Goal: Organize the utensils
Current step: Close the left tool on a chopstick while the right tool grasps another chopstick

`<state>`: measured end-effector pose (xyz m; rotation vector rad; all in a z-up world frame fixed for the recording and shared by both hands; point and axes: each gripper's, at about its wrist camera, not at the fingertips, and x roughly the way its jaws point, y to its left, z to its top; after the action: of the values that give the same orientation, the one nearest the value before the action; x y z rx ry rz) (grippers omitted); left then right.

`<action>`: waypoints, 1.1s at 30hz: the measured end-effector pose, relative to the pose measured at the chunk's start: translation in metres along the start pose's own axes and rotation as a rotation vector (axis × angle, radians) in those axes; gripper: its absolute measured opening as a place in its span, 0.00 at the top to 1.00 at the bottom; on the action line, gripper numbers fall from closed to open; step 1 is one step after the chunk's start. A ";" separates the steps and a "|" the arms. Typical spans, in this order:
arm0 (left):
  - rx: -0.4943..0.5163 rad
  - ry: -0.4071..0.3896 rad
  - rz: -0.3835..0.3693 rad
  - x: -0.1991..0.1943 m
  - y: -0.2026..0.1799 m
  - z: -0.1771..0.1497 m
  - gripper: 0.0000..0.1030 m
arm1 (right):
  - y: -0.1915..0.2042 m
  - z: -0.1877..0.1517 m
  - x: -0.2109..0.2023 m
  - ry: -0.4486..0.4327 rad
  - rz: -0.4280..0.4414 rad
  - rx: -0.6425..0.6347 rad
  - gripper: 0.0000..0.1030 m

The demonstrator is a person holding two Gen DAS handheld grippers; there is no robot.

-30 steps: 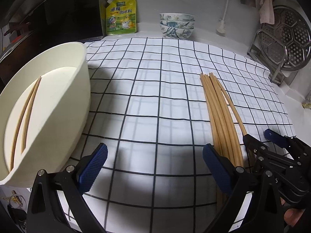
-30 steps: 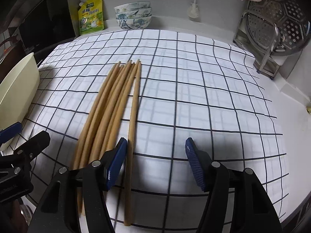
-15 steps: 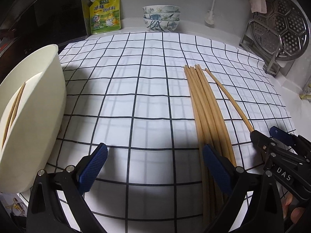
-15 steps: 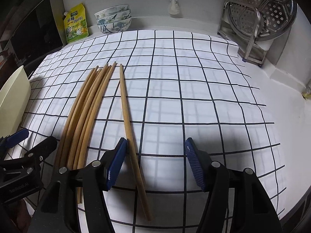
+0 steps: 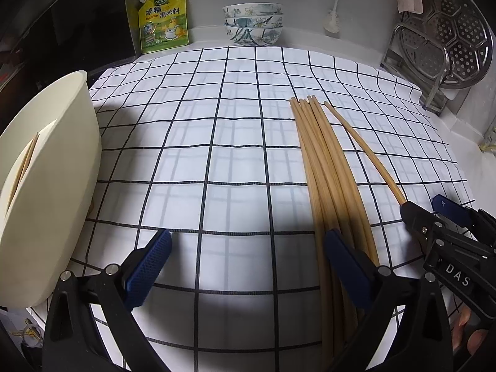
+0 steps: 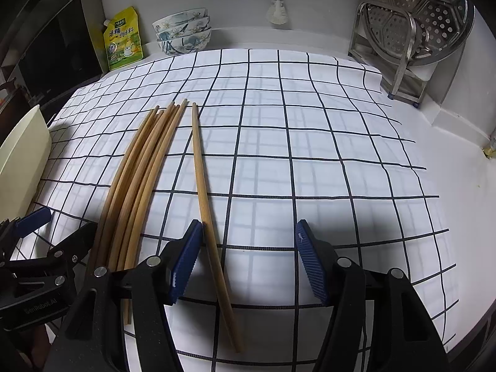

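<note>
A bundle of several wooden chopsticks (image 5: 322, 167) (image 6: 139, 173) lies on the checked cloth. One single chopstick (image 6: 206, 204) (image 5: 362, 148) lies apart to its right. My right gripper (image 6: 248, 263) is open, low over the cloth, with the single chopstick between its jaws, close to the left pad. My left gripper (image 5: 248, 263) is open and empty; its right finger (image 5: 344, 263) sits over the bundle's near end. A cream holder (image 5: 52, 170) at the left has two chopsticks (image 5: 24, 161) inside.
A yellow seasoning pouch (image 5: 162, 20) and stacked patterned bowls (image 5: 252, 23) stand at the back wall. A metal rack with a steamer plate (image 6: 415, 15) stands at the back right. The cloth's right edge meets white counter (image 6: 458, 186).
The single chopstick has been pushed away from the bundle to the right and now lies between the right jaws. Both grippers have shifted rightward; the holder has slid towards the left edge of view.
</note>
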<state>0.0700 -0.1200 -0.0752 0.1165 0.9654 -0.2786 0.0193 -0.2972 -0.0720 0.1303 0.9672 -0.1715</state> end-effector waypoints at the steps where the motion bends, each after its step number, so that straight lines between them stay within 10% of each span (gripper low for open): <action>1: 0.008 0.008 0.004 0.001 -0.001 0.000 0.05 | 0.000 0.000 0.000 0.000 0.001 0.000 0.42; 21: -0.003 0.011 0.056 0.017 0.009 0.020 0.08 | 0.015 0.011 0.007 -0.013 -0.014 -0.066 0.53; 27: 0.014 -0.016 0.012 0.009 0.001 0.019 0.56 | 0.027 0.011 0.007 -0.029 0.030 -0.113 0.92; 30: 0.014 -0.007 -0.021 0.006 0.001 0.020 0.88 | 0.027 0.009 0.007 -0.028 0.046 -0.111 0.94; 33: -0.002 0.004 -0.056 0.005 0.004 0.020 0.93 | 0.022 0.010 0.006 -0.022 0.088 -0.076 0.94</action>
<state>0.0894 -0.1218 -0.0686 0.0885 0.9739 -0.3296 0.0351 -0.2779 -0.0711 0.1008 0.9425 -0.0548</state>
